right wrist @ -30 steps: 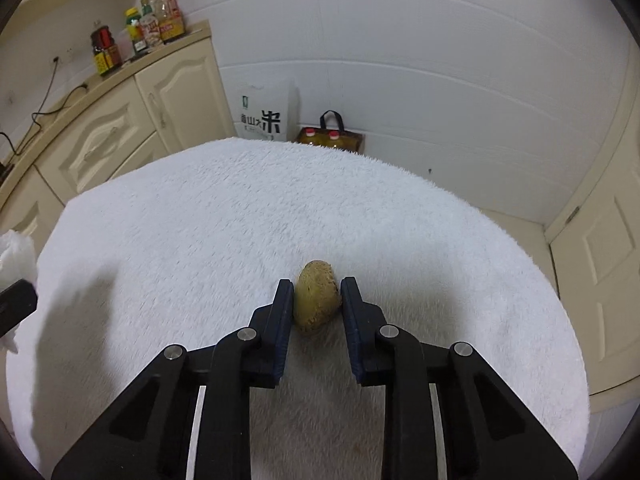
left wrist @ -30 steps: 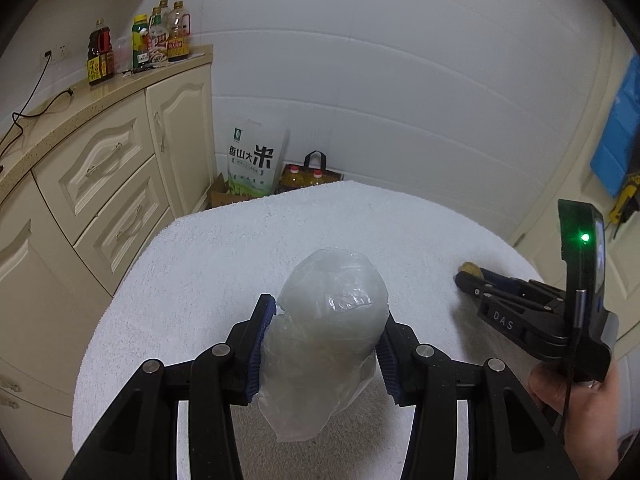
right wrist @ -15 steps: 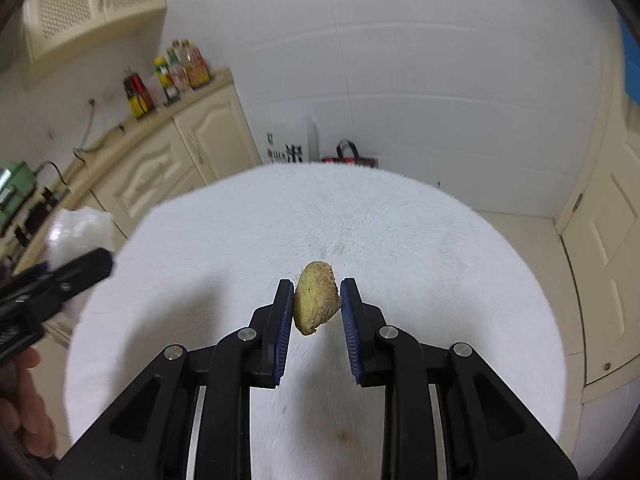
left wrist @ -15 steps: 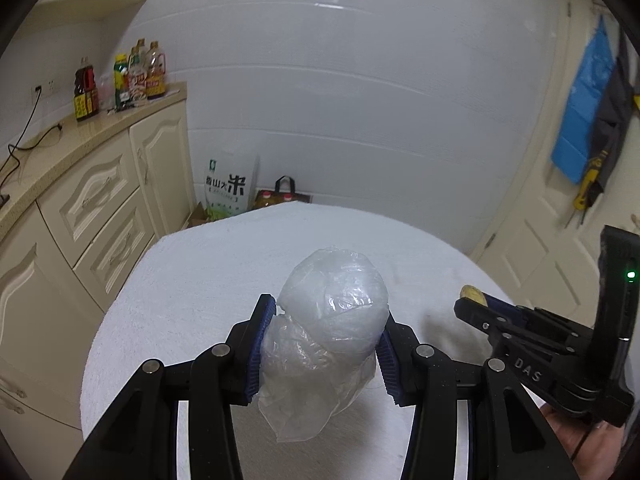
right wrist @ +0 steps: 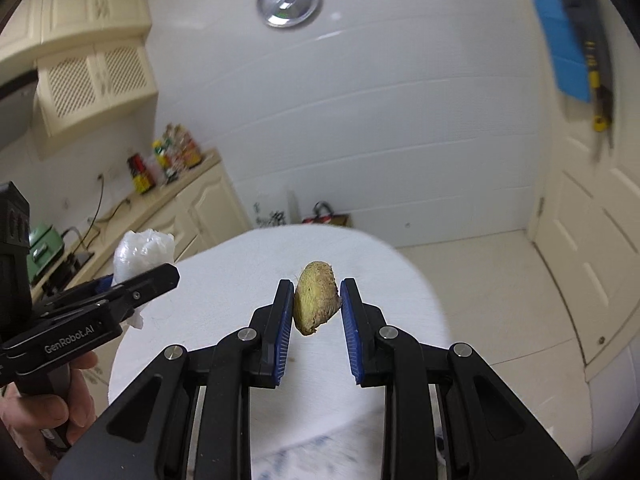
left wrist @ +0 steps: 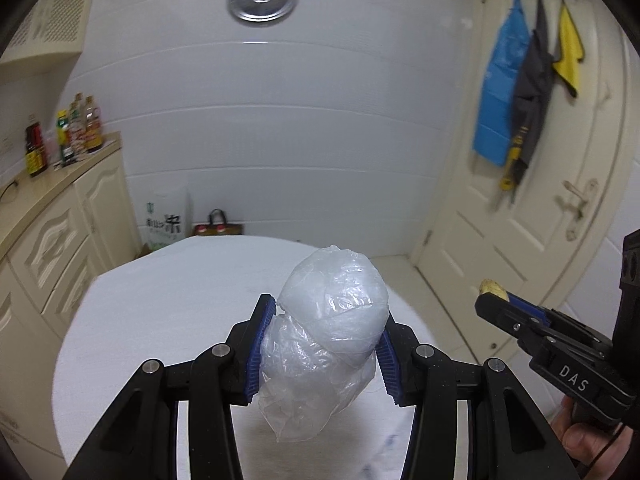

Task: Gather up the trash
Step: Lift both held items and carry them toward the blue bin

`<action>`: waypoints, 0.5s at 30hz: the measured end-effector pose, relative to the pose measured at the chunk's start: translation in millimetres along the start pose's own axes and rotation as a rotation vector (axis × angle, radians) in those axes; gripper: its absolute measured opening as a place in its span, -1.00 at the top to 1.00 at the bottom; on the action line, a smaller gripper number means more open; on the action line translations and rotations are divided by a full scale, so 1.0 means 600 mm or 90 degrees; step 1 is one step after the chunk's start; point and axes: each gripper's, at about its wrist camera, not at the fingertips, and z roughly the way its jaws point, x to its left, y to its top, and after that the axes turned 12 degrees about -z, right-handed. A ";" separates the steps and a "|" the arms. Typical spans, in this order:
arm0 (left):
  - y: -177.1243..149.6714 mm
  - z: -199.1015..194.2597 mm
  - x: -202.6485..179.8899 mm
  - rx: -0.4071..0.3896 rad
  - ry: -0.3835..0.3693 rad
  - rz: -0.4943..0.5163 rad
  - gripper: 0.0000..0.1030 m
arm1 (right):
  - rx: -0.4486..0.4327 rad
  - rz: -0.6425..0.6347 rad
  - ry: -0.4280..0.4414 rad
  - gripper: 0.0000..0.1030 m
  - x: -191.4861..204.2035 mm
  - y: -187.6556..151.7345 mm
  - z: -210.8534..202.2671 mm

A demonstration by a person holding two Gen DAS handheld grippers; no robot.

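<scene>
The left gripper (left wrist: 324, 344) was clamped on a crumpled plastic bag (left wrist: 328, 332), tilted downward. The right gripper (right wrist: 316, 312), just beside it, pinched a brownish scrap (right wrist: 316, 302). A hand (right wrist: 44, 412) gripped the left handle.

Left wrist view rides just behind the left gripper (left wrist: 326, 340), looking forward and down along its fingers, close over the round white table (left wrist: 168, 304), facing the tiled wall (left wrist: 280, 128). Right wrist view sits the same way behind the right gripper (right wrist: 316, 312), a touch farther right. Both share the table (right wrist: 248, 264), the wall, the counter (left wrist: 52, 184) and the door (left wrist: 520, 208), and each catches the other gripper at its edge.
</scene>
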 end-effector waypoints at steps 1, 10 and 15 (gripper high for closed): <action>-0.002 0.003 -0.013 0.004 -0.012 0.011 0.15 | -0.006 0.006 -0.015 0.53 -0.016 -0.004 -0.018; -0.046 0.086 -0.142 0.097 -0.126 0.084 0.15 | 0.005 0.113 -0.136 0.53 -0.202 -0.081 -0.106; -0.078 0.159 -0.199 0.165 -0.157 0.126 0.15 | 0.048 0.186 -0.168 0.53 -0.304 -0.149 -0.103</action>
